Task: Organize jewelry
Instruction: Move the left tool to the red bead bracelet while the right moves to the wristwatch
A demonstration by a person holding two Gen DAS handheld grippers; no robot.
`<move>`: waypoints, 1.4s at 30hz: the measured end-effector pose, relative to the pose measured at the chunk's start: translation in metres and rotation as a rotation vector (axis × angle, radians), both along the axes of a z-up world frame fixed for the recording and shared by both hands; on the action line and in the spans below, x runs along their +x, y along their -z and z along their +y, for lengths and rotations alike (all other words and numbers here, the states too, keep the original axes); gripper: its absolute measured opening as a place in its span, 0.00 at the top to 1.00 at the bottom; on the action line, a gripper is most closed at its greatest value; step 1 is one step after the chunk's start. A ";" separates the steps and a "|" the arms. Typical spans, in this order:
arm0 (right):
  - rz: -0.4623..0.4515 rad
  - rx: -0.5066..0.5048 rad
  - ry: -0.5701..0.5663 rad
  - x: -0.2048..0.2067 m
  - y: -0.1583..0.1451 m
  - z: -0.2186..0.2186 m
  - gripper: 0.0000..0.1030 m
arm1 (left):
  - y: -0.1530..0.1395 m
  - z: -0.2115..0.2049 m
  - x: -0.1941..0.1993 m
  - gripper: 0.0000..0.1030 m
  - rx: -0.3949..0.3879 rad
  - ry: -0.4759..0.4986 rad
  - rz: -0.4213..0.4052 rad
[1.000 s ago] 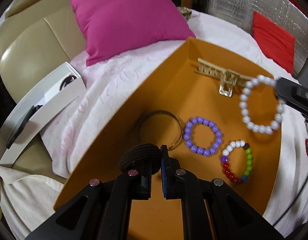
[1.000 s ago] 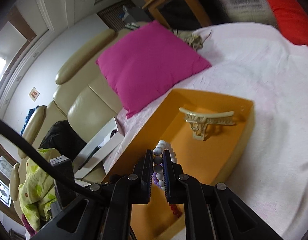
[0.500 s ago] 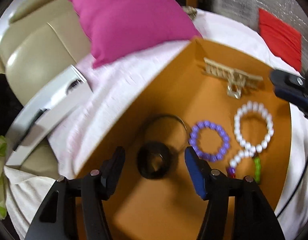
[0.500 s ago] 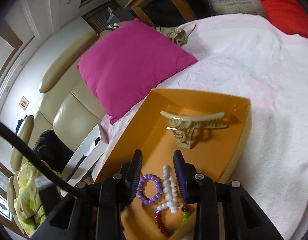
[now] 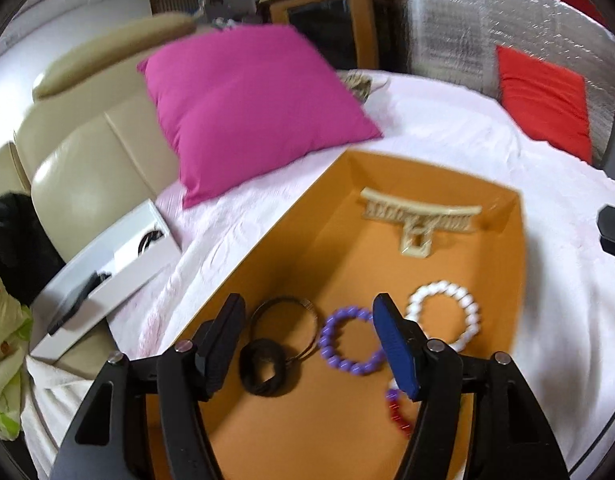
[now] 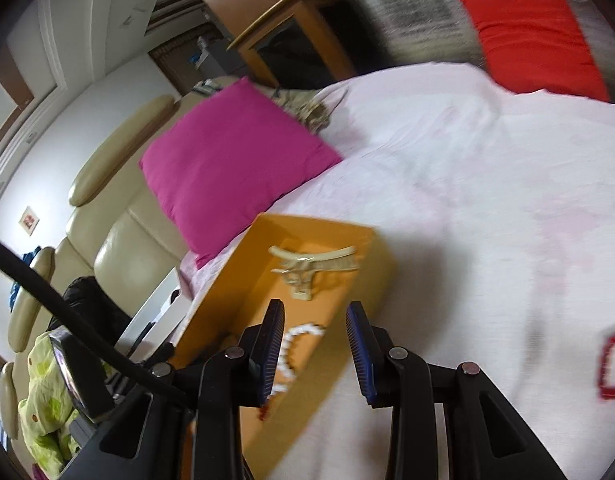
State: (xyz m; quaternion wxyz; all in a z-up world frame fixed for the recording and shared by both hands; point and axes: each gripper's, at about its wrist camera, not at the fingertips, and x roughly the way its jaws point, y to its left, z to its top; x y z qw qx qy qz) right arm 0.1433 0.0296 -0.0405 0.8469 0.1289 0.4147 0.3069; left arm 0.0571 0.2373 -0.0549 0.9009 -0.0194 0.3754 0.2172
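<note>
- The left gripper [image 5: 307, 344] has its black and blue fingers apart and the jaws are opening; they clamp nothing.
- Below and between these fingers, a black fabric hair tie [image 5: 263, 372] lies on the floor of the orange cardboard box [image 5: 263, 240], free of both fingers.
- Just beyond the hair tie lies a thin dark metal ring [image 5: 285, 306], touching it; a purple bead bracelet [image 5: 347, 344] lies next to the blue finger.
- Under the blue finger, a bracelet with red beads [image 5: 397, 412] is partly hidden.
- Beyond the blue finger lies a white bead bracelet [image 5: 443, 316], and farther, at the far wall of the box, a cream plastic hair claw [image 5: 419, 220].
- The right gripper [image 6: 315, 350] has its fingers apart, holding nothing, above the near edge of the box.
- To the right of its fingers, a red bead bracelet [image 6: 613, 364] lies on the white bed cover [image 6: 447, 160], outside the box.
- Far behind the box lies a magenta square cushion [image 5: 243, 112].
</note>
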 end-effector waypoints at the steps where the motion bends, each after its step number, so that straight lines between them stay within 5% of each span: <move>1: -0.004 -0.001 0.013 0.000 -0.002 -0.008 0.65 | -0.003 -0.006 0.000 0.33 0.010 0.007 -0.013; 10: 0.021 0.004 0.201 -0.005 -0.014 -0.124 0.65 | -0.024 -0.090 0.009 0.29 0.111 0.177 -0.110; 21: 0.119 0.048 0.436 -0.009 -0.007 -0.265 0.65 | -0.005 -0.217 0.036 0.28 0.100 0.462 -0.028; 32: 0.229 0.096 0.526 -0.006 0.032 -0.327 0.65 | 0.030 -0.297 0.064 0.24 -0.036 0.638 0.094; 42: 0.245 0.137 0.512 0.004 0.039 -0.324 0.65 | 0.046 -0.323 0.082 0.23 -0.167 0.727 0.139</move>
